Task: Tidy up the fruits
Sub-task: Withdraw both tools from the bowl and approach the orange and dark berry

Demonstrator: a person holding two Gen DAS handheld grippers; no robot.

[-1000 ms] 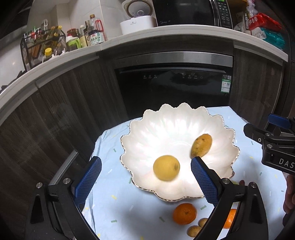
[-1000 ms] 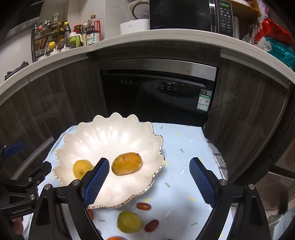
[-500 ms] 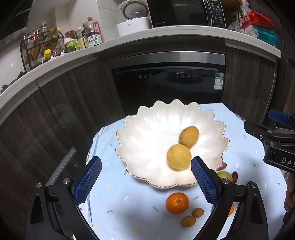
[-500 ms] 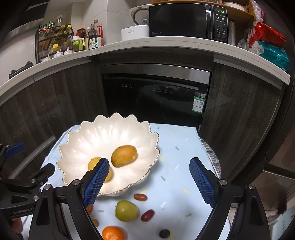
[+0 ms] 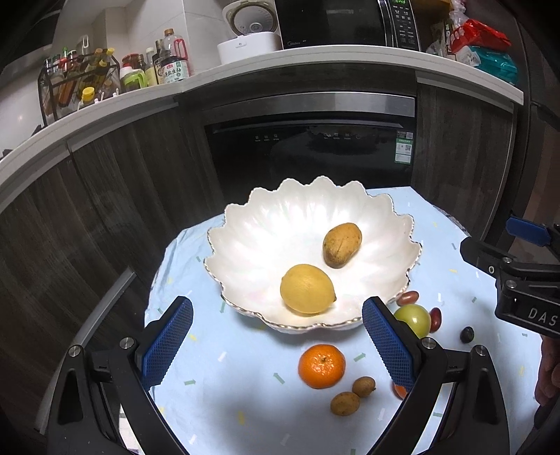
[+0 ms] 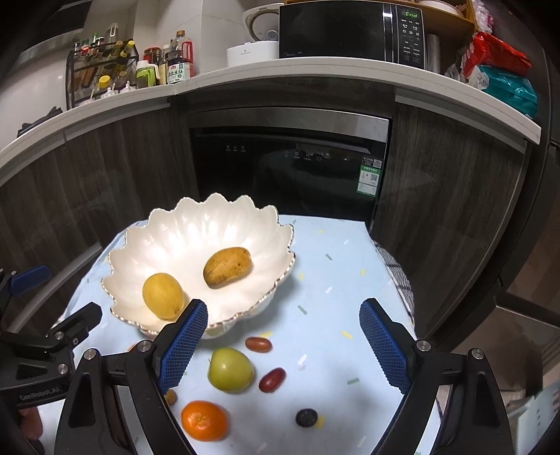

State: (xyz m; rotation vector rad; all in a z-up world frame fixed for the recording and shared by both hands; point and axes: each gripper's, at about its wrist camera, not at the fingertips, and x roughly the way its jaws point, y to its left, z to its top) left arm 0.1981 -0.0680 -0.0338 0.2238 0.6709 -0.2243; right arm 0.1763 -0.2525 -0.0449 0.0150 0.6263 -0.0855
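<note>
A white scalloped bowl (image 5: 266, 217) (image 6: 182, 224) holds a lemon (image 5: 307, 288) (image 6: 163, 295) and a mango (image 5: 341, 244) (image 6: 227, 266). On the blue cloth in front lie an orange (image 5: 321, 365) (image 6: 204, 420), a green apple (image 5: 413, 319) (image 6: 231, 369), two small brown fruits (image 5: 344, 403), red grape-like fruits (image 6: 258, 344) (image 6: 272, 379) and a dark berry (image 6: 306, 417). My left gripper (image 5: 276, 343) is open and empty, in front of the bowl. My right gripper (image 6: 283, 346) is open and empty, above the loose fruit.
The table (image 6: 336, 266) is small, its far edge close to a dark oven front (image 6: 290, 164) and wood cabinets. A checked cloth (image 6: 399, 280) hangs at its right edge. A counter above carries bottles, a rice cooker and a microwave (image 6: 350, 31).
Both grippers have drawn back and up from the bowl, bringing the loose fruit in front into view. The lemon has rolled to the bowl's near side and settled.
</note>
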